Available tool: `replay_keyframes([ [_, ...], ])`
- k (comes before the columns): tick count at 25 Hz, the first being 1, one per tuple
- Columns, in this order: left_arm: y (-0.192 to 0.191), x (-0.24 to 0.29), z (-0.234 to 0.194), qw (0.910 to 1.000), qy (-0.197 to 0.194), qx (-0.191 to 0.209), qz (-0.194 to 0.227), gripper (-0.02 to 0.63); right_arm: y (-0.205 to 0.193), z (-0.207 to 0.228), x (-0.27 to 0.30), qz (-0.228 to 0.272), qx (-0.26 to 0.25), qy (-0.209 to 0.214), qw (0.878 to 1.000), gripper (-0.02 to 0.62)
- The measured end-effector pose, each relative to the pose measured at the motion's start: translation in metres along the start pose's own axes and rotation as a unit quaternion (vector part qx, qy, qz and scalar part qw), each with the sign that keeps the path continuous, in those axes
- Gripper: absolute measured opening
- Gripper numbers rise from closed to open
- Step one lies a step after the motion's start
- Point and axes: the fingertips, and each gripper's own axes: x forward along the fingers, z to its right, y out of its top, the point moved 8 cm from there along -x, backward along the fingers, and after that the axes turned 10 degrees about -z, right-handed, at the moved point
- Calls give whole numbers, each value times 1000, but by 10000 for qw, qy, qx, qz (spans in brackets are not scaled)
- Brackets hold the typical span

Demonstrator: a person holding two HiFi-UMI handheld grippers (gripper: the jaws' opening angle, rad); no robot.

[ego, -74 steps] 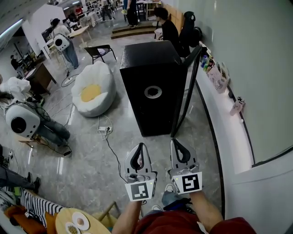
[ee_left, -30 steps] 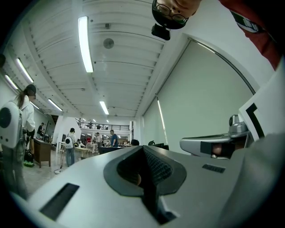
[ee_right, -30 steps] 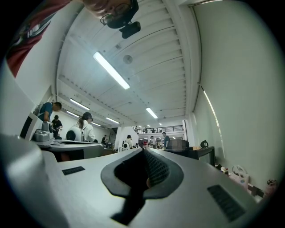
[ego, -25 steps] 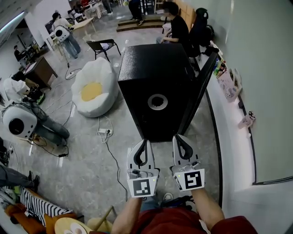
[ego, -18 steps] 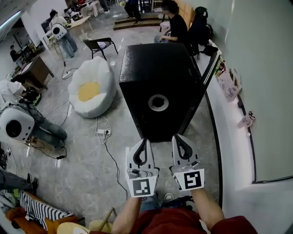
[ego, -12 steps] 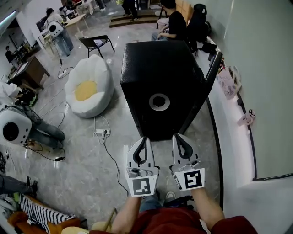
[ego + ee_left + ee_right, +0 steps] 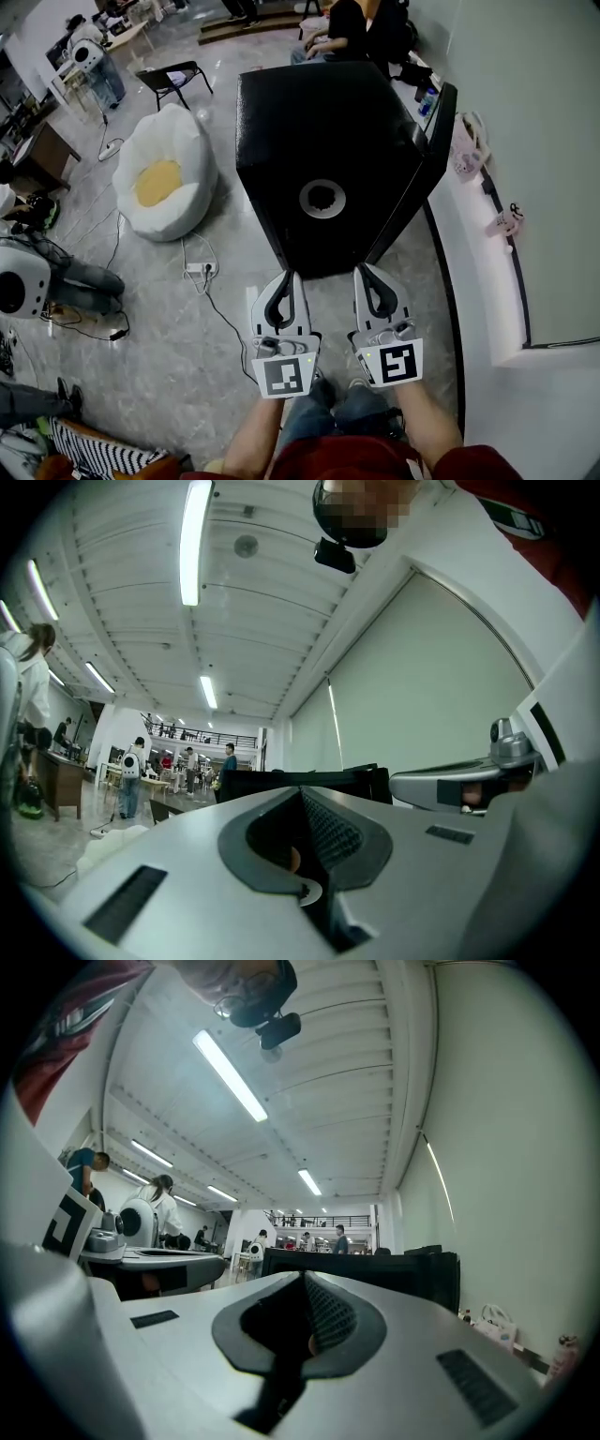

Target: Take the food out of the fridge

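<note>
Left claw and right claw: both pressed together, empty, touching nothing, side by side above the floor. Black fridge sits just ahead, door swung open on the right. Its contents are hidden from above.

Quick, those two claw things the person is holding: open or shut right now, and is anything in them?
Left gripper: closed, holding nothing.
Right gripper: closed, holding nothing.
</note>
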Motion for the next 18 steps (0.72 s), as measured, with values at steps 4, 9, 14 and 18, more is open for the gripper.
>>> replay_keyframes([
  [4,-11,12,0,10000,38,20,-70,12,-11,10,10,-39,-25,1,10000,23],
  [9,-24,21,10,9997,188,13,-164,12,-23,28,18,-58,40,43,10000,22],
  [14,-37,32,21,9993,297,-30,-230,12,-37,43,24,-96,55,147,9998,23],
  [18,-52,40,29,9991,316,-33,-274,12,-53,51,26,-152,66,210,9996,21],
])
